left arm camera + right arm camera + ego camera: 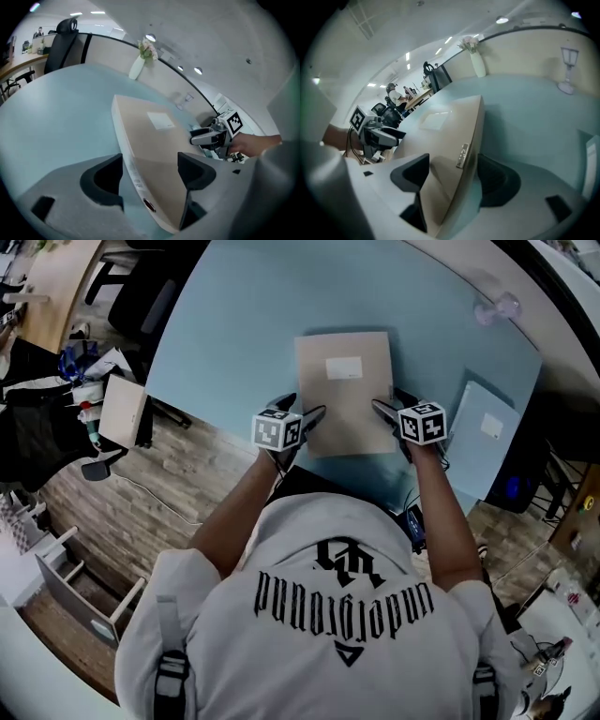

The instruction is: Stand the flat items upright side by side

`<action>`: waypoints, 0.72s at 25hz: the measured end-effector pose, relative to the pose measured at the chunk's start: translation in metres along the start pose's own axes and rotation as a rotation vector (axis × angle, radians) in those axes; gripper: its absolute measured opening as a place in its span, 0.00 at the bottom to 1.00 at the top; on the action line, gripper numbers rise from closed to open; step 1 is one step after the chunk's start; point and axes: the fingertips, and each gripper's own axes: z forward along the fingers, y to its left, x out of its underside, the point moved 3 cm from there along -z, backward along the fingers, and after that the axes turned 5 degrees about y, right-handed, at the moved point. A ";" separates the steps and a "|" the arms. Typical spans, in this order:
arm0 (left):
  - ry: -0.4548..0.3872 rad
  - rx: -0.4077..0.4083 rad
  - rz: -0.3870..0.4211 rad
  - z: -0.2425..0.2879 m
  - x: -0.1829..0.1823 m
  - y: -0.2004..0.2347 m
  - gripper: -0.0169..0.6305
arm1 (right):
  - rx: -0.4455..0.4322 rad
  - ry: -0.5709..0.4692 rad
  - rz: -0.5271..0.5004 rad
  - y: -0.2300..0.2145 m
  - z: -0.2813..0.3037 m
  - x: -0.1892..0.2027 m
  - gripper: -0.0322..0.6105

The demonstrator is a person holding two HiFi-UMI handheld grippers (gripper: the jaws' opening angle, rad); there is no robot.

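A flat beige box [345, 395] with a white label lies on the light blue table [234, 324], right in front of the person. My left gripper [302, 409] is at its near left corner and my right gripper [389, 401] is at its near right corner. In the left gripper view the box's [154, 136] long side edge runs between the left gripper's [150, 171] spread jaws, with a gap at the left pad. In the right gripper view the box's [440, 136] other edge passes between the right gripper's [452, 176] jaws, which also stand wide. Both grippers are open.
A second flat item, pale blue with a white label [483, 437], lies at the table's right edge. A white vase with flowers [140, 61] and a small clear glass piece [497, 307] stand at the far side. The table's near edge is just behind both grippers.
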 end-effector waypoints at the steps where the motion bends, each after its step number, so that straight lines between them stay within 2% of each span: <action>1: 0.032 0.011 -0.006 0.009 0.003 0.002 0.61 | -0.023 0.020 0.026 -0.002 0.007 0.002 0.55; 5: 0.088 0.038 -0.031 0.028 0.006 0.009 0.61 | -0.099 0.047 0.089 -0.004 0.017 0.003 0.56; 9: 0.110 0.053 -0.023 0.032 0.006 0.008 0.61 | -0.108 0.045 0.100 -0.006 0.017 0.005 0.56; 14: 0.099 0.006 0.034 0.027 -0.003 0.006 0.58 | -0.053 0.020 0.109 -0.002 0.013 0.004 0.54; 18: 0.073 -0.007 0.149 0.025 -0.028 -0.004 0.58 | 0.037 -0.058 0.091 -0.001 -0.007 -0.007 0.53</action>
